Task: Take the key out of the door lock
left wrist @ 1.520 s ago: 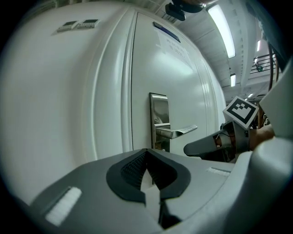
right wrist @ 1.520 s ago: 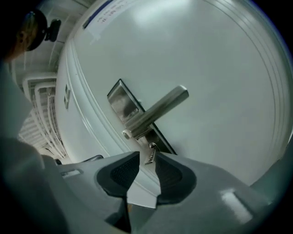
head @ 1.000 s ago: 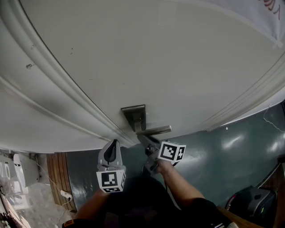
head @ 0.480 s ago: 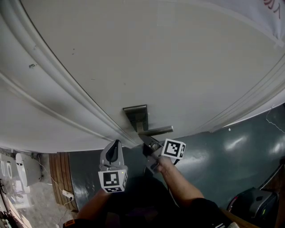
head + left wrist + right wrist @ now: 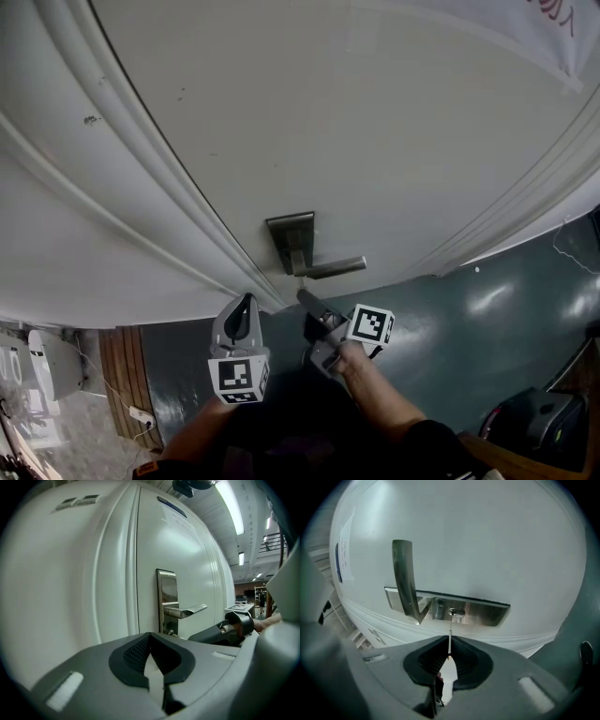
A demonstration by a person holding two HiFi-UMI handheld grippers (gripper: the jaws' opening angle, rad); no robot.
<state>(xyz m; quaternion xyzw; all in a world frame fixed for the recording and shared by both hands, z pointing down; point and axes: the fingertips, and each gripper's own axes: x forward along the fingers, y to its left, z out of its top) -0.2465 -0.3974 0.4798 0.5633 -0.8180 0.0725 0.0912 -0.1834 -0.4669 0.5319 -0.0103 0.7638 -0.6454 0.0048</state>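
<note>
A thin silver key [image 5: 449,641] stands edge-on between the pads of my right gripper [image 5: 449,638], whose jaws are closing and press on it. The key's far end reaches up to the keyhole [image 5: 456,612] in the steel lock plate [image 5: 480,611]; whether it is still inside I cannot tell. The lever handle [image 5: 405,578] sticks out beside the keyhole. In the head view my right gripper [image 5: 305,298] sits just below the handle [image 5: 328,268] on the white door [image 5: 337,122]. My left gripper [image 5: 246,302] hangs to its left, shut and empty, away from the lock.
The door's raised moulding [image 5: 159,178] runs diagonally past the lock plate. Below the door lies a dark green floor [image 5: 487,309]. A black bag [image 5: 534,422] sits at the lower right, with wooden boards [image 5: 122,361] at the lower left.
My right gripper has shut on the key and drawn back a little from the lock plate, down and to the right. The left gripper has barely moved.
</note>
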